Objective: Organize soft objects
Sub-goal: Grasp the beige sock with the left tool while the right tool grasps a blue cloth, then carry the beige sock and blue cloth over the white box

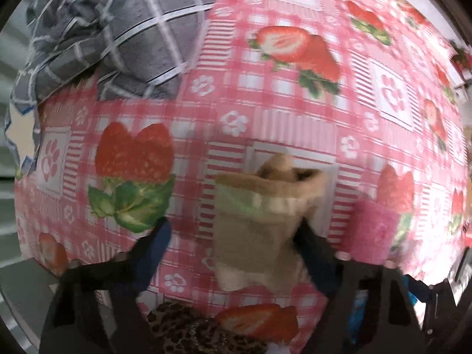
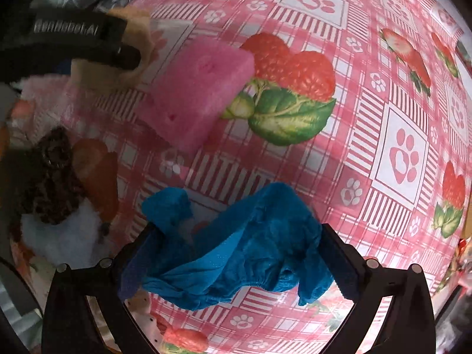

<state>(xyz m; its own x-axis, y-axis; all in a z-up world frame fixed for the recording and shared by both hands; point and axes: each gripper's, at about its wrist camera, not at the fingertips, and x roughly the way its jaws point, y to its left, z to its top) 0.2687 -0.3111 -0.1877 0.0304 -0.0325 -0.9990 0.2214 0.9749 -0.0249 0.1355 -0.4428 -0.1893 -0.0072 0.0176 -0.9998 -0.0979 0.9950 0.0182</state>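
Your left gripper [image 1: 233,236] has its two fingers spread, with one tan plush piece [image 1: 253,230] lying between them; the right finger [image 1: 315,253] touches the plush's edge, while the left finger [image 1: 153,244] stands apart from it, so nothing is pinched. The frame is motion-blurred. Your right gripper [image 2: 236,250] carries one blue cloth [image 2: 236,253] bunched between its two fingers, draped across the gap and reaching both of them; its jaws are closed in on the fabric, which hangs above the tablecloth [image 2: 368,118].

Counted outward from the tongs: one pink sponge block [image 2: 197,94] lies just beyond the blue cloth on the strawberry-print tablecloth, and appears at the right of the tan plush in the left view [image 1: 374,230]. One leopard-print item [image 2: 53,177] sits to the left in the right view, resting against one white fluffy item [image 2: 65,236]. One grey checked cloth [image 1: 124,38] is heaped at the far left corner of the table, well apart from both grippers.

In the right view, your left gripper enters from the upper left, its finger lying across the tan plush [image 2: 118,67], beside the pink sponge block.
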